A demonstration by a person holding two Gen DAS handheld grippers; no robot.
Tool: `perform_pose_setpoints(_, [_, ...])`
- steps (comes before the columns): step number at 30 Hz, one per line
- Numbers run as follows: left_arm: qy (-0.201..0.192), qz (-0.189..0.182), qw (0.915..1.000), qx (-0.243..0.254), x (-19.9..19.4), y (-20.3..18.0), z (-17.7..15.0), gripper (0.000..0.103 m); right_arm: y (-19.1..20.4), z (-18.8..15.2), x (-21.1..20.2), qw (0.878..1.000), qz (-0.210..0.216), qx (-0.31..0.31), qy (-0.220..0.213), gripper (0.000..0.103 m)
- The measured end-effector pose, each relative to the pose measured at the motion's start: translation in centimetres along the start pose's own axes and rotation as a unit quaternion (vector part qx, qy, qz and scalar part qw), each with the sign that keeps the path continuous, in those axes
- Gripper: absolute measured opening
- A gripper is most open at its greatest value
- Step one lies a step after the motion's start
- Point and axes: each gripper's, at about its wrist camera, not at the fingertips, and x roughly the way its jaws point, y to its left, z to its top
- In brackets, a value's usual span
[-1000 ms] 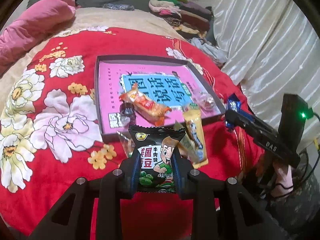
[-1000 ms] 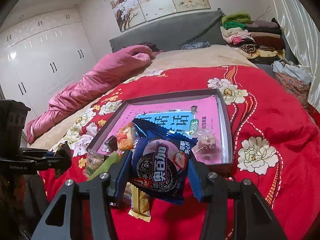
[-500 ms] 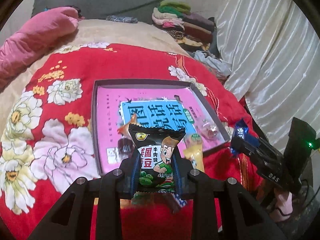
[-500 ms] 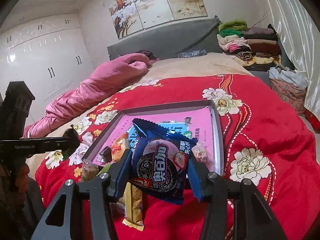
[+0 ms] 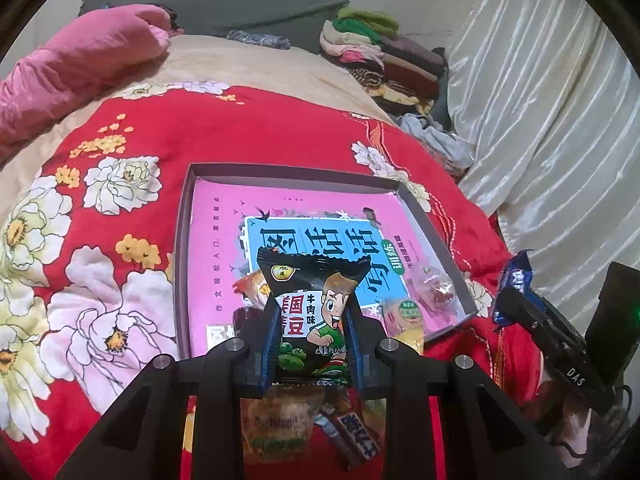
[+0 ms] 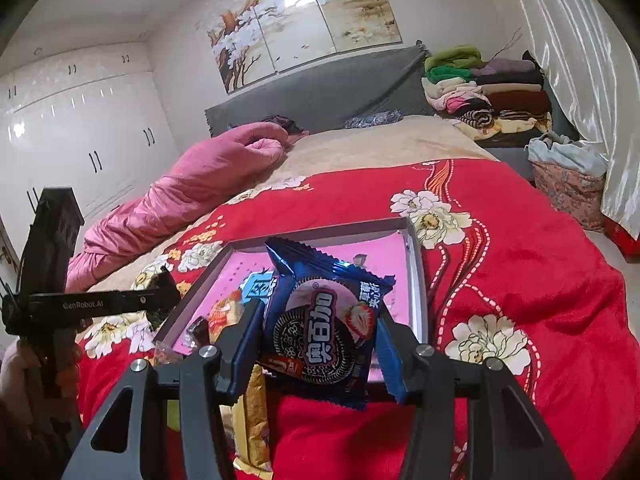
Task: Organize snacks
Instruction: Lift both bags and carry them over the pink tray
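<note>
Both angled downward, left tool (image 5: 310, 340) clamps bean packet (image 5: 310, 312), right tool (image 6: 320, 346) cookie packet (image 6: 326, 328)

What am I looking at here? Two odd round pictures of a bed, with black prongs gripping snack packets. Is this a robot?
No robot: a person holds a two-finger gripper in each hand, and each carries a wide-angle camera looking along its fingers. One picture is from the left gripper, clamped on a black bean snack packet. The other is from the right gripper, clamped on a blue cookie packet. Both hover over a red flowered bedspread, near a shallow box with a pink lining that already holds several snacks. More packets lie loose beside it.
</note>
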Motion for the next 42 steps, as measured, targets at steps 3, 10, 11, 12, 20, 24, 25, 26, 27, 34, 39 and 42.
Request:
perform_pose_setpoints(3, [0.003, 0.006, 1.0000, 0.001, 0.8, 0.0, 0.0, 0.030, -0.4, 0.2, 0.1, 1.000, -0.006, 0.006, -0.006, 0.052])
perform_pose_setpoints(10, [0.016, 0.017, 0.9997, 0.011, 2.3, 0.0, -0.9, 0.030, -1.3, 0.5, 0.6, 1.000, -0.019, 0.017, -0.007, 0.052])
perform_pose_setpoints(11, [0.017, 0.020, 0.9996, 0.014, 2.6, -0.1, -1.0, 0.030, -1.3, 0.5, 0.8, 1.000, -0.020, 0.018, -0.006, 0.052])
perform_pose_setpoints(12, [0.018, 0.021, 0.9995, 0.015, 2.7, -0.1, -1.0, 0.030, -1.3, 0.5, 0.9, 1.000, -0.021, 0.017, -0.005, 0.052])
perform_pose_setpoints(20, [0.025, 0.029, 0.9992, 0.016, 3.5, 0.2, -1.5, 0.030, -0.2, 0.5, 2.7, 1.000, -0.025, -0.014, 0.010, 0.052])
perform_pose_setpoints(24, [0.029, 0.030, 0.9990, 0.016, 3.9, 0.4, -1.6, 0.030, 0.6, 0.1, 3.9, 0.998, -0.038, -0.040, 0.023, 0.052])
perform_pose_setpoints(25, [0.030, 0.030, 0.9990, 0.016, 3.9, 0.4, -1.7, 0.030, 0.7, 0.0, 4.1, 0.998, -0.040, -0.044, 0.026, 0.052])
perform_pose_setpoints(26, [0.030, 0.030, 0.9990, 0.016, 3.9, 0.5, -1.7, 0.030, 0.8, -0.1, 4.5, 0.997, -0.042, -0.050, 0.031, 0.052])
perform_pose_setpoints(27, [0.030, 0.031, 0.9989, 0.017, 4.0, 0.5, -1.7, 0.030, 0.9, -0.1, 4.7, 0.997, -0.045, -0.054, 0.032, 0.052])
perform_pose_setpoints(34, [0.032, 0.030, 0.9989, 0.017, 4.1, 0.6, -1.7, 0.030, 2.1, -0.9, 6.3, 0.991, -0.070, -0.105, 0.051, 0.053])
perform_pose_setpoints(39, [0.031, 0.030, 0.9989, 0.018, 4.3, 0.6, -1.8, 0.030, 2.6, -1.3, 7.0, 0.988, -0.070, -0.125, 0.057, 0.053])
perform_pose_setpoints(42, [0.032, 0.029, 0.9990, 0.016, 4.3, 0.7, -1.8, 0.030, 2.6, -1.6, 7.2, 0.986, -0.075, -0.133, 0.060, 0.053])
